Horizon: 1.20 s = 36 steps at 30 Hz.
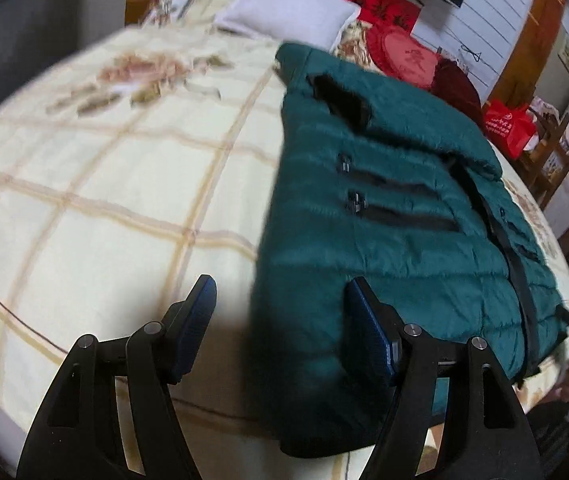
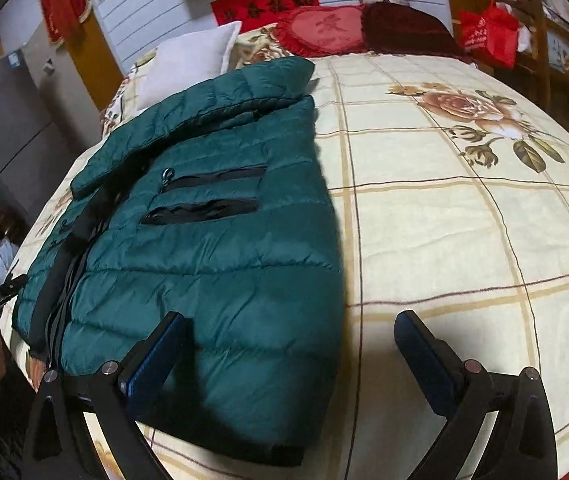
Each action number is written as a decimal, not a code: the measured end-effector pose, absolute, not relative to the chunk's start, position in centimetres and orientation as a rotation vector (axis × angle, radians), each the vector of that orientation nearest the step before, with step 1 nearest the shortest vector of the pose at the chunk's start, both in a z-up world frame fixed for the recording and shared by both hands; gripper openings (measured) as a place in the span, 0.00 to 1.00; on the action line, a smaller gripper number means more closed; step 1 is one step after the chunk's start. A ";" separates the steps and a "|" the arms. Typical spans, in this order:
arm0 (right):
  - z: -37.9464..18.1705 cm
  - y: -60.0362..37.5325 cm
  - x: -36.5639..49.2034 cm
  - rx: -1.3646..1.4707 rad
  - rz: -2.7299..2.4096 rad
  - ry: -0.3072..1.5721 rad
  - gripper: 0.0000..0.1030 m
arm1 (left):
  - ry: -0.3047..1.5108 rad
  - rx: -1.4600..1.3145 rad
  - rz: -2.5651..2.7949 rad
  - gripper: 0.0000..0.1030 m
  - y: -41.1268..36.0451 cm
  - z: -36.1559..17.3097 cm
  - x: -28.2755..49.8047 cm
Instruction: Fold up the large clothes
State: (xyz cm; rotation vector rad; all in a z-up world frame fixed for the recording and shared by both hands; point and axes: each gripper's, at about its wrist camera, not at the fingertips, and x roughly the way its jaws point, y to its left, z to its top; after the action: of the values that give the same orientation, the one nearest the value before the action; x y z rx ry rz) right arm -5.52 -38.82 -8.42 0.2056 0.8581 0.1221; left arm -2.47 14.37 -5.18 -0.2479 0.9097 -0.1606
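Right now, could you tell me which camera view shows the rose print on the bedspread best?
The right wrist view: the rose print is sharp there, with flower, buds and leaves clear on the bedspread beside the green jacket. The left wrist view shows only a blurred pinkish rose print.

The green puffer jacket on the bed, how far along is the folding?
Done: the green puffer jacket lies front-up on the bedspread with its sides apparently folded in. In hand: nothing; the left gripper and right gripper hover open at its near hem. Left: folding hem toward collar.
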 end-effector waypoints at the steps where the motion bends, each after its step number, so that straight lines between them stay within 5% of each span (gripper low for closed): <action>1: -8.5 -38.6 -5.7 0.190 0.124 0.855 1.00 | 0.892 -0.259 -0.160 0.70 14.4 -5.1 -2.7; 9: -8.5 -38.2 -6.6 0.158 0.160 0.852 1.00 | 0.916 -0.263 -0.386 0.99 11.6 -4.9 -4.6; 24: -8.4 -37.7 -6.4 0.315 0.334 0.811 1.00 | 0.912 -0.260 -0.395 0.98 10.8 -4.6 -2.7; 27: -8.4 -38.0 -6.1 0.350 0.363 0.810 0.76 | 0.901 -0.207 -0.344 0.85 10.4 -4.8 -3.2; 30: -8.5 -38.5 -6.4 0.373 0.359 0.820 0.63 | 0.891 -0.227 -0.316 0.72 11.2 -4.9 -3.3; 36: -8.9 -40.1 -6.7 0.521 0.380 0.821 0.61 | 0.888 -0.250 -0.305 0.73 11.6 -5.1 -3.4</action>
State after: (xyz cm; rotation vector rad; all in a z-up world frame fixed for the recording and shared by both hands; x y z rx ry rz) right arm -6.73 -40.08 -8.95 0.5205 0.8214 0.3801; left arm -3.42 11.59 -5.05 -0.2498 0.8876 -0.3053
